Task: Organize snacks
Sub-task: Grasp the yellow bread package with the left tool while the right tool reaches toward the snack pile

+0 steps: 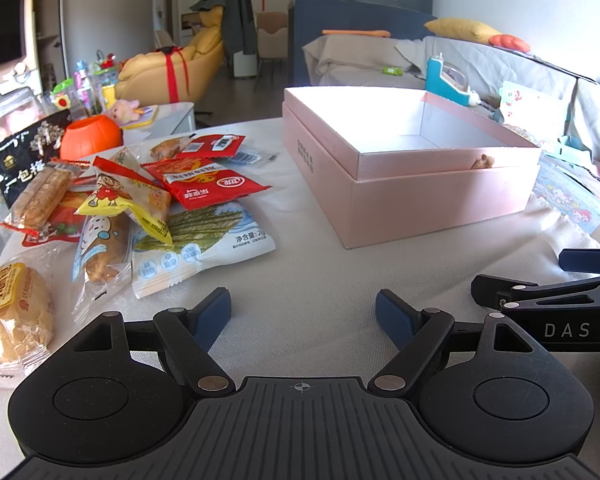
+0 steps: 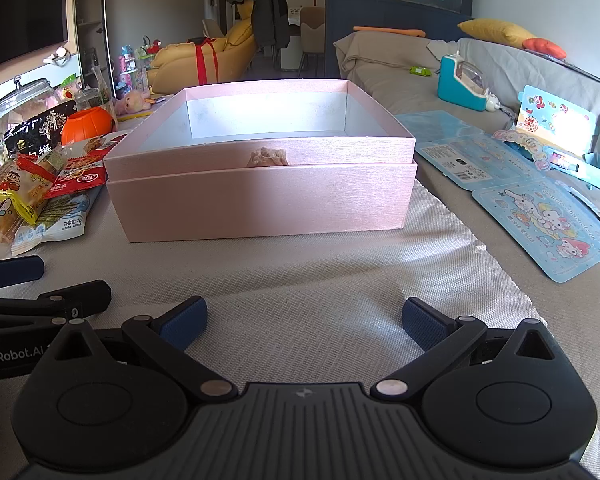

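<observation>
The left tongs (image 1: 303, 312) hover low over the cloth-covered table (image 1: 320, 280), their blue-padded fingers spread wide with nothing between them. The right tongs (image 2: 302, 320) sit just beside them over the same cloth, fingers likewise spread and holding nothing; each pair shows at the edge of the other's view.

The snacks (image 1: 140, 200) lie in a loose heap toward the table's left edge. On top of the heap is a yellow packet with a cartoon child (image 1: 124, 200), which overlaps a white-and-blue seaweed packet (image 1: 204, 240) nearest the middle of the table. Behind these lie a red packet with white lettering (image 1: 208, 184) and another red packet (image 1: 216, 146) farther back. A wrapped bread roll (image 1: 12, 312) rests at the near left edge, next to a long bun in clear wrap (image 1: 104, 248). A black bag with white characters (image 1: 24, 152) stands at the back of the heap, with an orange pumpkin-shaped pot (image 1: 90, 136) beside it and a glass jar (image 2: 24, 116) at the far left edge.

A pink box (image 2: 260, 196) stands open in the middle of the table toward its far edge, apart from the heap. Its pale interior looks bare as far as the views reach, and a small beige tab (image 2: 266, 157) shows at the centre of its near wall. Blue cartoon-printed card sheets (image 2: 548, 216) lie flat to the right of the box, near the table's right edge.
</observation>
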Demonstrator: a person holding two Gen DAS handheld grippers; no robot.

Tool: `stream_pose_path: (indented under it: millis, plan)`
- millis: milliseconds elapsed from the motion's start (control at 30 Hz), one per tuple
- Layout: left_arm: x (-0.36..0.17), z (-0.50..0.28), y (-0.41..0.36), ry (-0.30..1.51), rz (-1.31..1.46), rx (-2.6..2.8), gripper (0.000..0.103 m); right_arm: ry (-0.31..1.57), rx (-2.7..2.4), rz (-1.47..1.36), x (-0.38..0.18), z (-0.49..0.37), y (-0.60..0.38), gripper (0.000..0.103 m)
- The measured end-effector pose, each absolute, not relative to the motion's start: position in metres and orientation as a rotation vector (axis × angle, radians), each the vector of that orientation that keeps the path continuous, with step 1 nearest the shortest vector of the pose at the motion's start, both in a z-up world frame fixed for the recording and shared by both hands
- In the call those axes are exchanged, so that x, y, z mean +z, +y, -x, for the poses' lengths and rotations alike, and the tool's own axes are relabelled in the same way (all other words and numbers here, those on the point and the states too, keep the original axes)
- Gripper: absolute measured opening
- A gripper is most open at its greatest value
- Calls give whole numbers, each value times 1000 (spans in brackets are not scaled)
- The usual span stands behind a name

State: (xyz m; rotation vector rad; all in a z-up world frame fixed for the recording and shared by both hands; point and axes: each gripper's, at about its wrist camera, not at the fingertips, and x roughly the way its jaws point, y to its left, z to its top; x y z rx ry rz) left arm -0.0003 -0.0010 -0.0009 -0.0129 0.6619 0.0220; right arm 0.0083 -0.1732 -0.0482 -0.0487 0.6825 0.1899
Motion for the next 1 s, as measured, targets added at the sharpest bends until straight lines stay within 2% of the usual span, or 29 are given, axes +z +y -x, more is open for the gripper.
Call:
stream_pose_path:
  millis: [333, 467, 567, 833, 1000]
  plan:
    - [0, 1, 0, 662, 15, 3, 85, 687, 190, 43, -48, -8, -173, 103]
    - [4, 4, 14, 668, 62, -45, 82, 801, 217, -26, -36, -13, -176, 103]
    - [11, 13, 35, 670, 133, -76, 79, 834, 211, 62, -37, -17, -165, 103]
    - [53, 41, 90, 553, 189, -30, 78, 823, 384, 66, -30, -25, -154, 103]
    - [59, 47, 135, 534, 224, 122, 78, 719, 491, 44, -9, -49, -120, 103]
